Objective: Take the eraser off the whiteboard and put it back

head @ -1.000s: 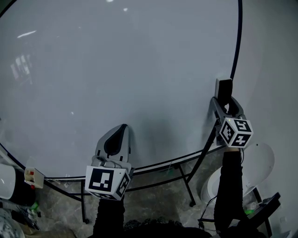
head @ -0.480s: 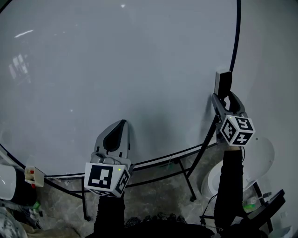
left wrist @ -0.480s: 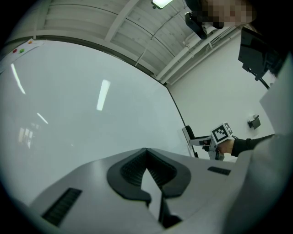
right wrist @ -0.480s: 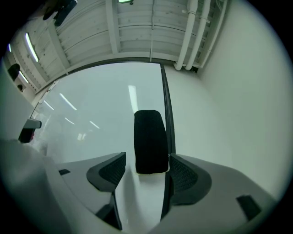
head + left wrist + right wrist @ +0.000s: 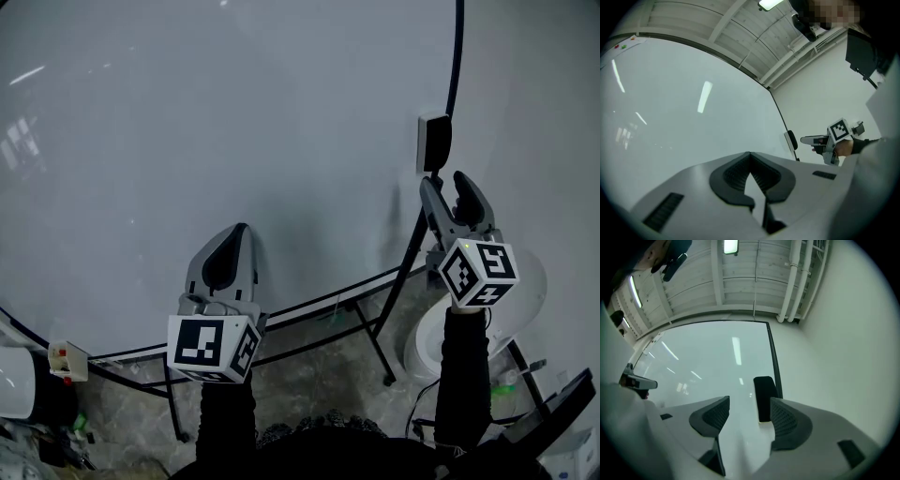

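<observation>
**Right gripper backed off eraser; eraser remains on board**

The right gripper (image 5: 442, 184) stands with its jaws apart and nothing between the pads. In the right gripper view (image 5: 749, 401) the gap is wide and shows only board surface. The black eraser (image 5: 764, 397) lies beyond the tips, toward the right-hand jaw.

In the head view the eraser (image 5: 434, 142) sits flat on the whiteboard (image 5: 234, 112) at about 11 o'clock from the jaw tips, near but apart. It is just inside the board's black frame at the right edge. A second ago the same open jaws straddled the eraser. The gripper has since drawn back toward 6 o'clock, and the jaw gap looks unchanged.

The left gripper (image 5: 238, 232) is closed and empty, its pad tips meeting in the left gripper view (image 5: 750, 155). It sits before the lower board at 7 o'clock in the head view, where it was before.
</observation>
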`<state>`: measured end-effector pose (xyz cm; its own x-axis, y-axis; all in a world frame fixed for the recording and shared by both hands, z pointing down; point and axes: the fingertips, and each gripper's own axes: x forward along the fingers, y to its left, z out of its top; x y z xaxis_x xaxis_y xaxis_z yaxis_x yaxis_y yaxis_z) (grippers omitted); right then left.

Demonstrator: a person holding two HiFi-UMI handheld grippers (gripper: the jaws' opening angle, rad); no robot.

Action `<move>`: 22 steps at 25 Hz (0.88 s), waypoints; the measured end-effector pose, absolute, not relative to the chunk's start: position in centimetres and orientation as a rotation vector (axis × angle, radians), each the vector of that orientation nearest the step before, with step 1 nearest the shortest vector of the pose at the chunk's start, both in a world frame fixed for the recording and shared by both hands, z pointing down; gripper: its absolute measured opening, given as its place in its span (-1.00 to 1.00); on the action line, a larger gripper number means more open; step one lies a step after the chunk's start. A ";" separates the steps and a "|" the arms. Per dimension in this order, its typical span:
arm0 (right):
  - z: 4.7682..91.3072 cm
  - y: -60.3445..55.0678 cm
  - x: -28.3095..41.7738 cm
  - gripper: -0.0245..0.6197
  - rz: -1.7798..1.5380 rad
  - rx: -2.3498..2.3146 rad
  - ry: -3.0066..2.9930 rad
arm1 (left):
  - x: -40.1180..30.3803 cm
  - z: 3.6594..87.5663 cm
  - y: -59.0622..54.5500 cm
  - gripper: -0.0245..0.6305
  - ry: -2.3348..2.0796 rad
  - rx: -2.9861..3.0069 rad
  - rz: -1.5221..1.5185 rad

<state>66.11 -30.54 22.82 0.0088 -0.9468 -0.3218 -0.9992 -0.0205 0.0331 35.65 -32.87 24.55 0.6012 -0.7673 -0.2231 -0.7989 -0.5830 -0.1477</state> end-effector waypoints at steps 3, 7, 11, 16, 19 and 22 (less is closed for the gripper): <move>22.6 -29.1 64.4 -0.06 0.386 -2.077 2.053 | 35.9 24.8 -32.8 -0.91 1.282 -2.610 0.205; 22.8 -28.0 62.1 -0.10 0.458 -2.119 2.087 | 36.0 25.4 -33.2 -0.91 1.284 -2.624 0.214; 23.4 -27.5 60.8 -0.36 0.425 -2.114 2.096 | 35.8 25.9 -33.8 -0.91 1.299 -2.634 0.216; 23.9 -27.4 60.2 -0.82 0.403 -2.126 2.072 | 35.5 26.1 -34.2 -0.91 1.308 -2.630 0.221; 24.1 -27.4 59.9 -0.89 0.414 -2.141 2.075 | 35.6 25.9 -34.3 -0.91 1.299 -2.633 0.222; 24.1 -27.4 59.4 -0.90 0.427 -2.154 2.083 | 35.6 25.7 -34.2 -0.91 1.292 -2.632 0.226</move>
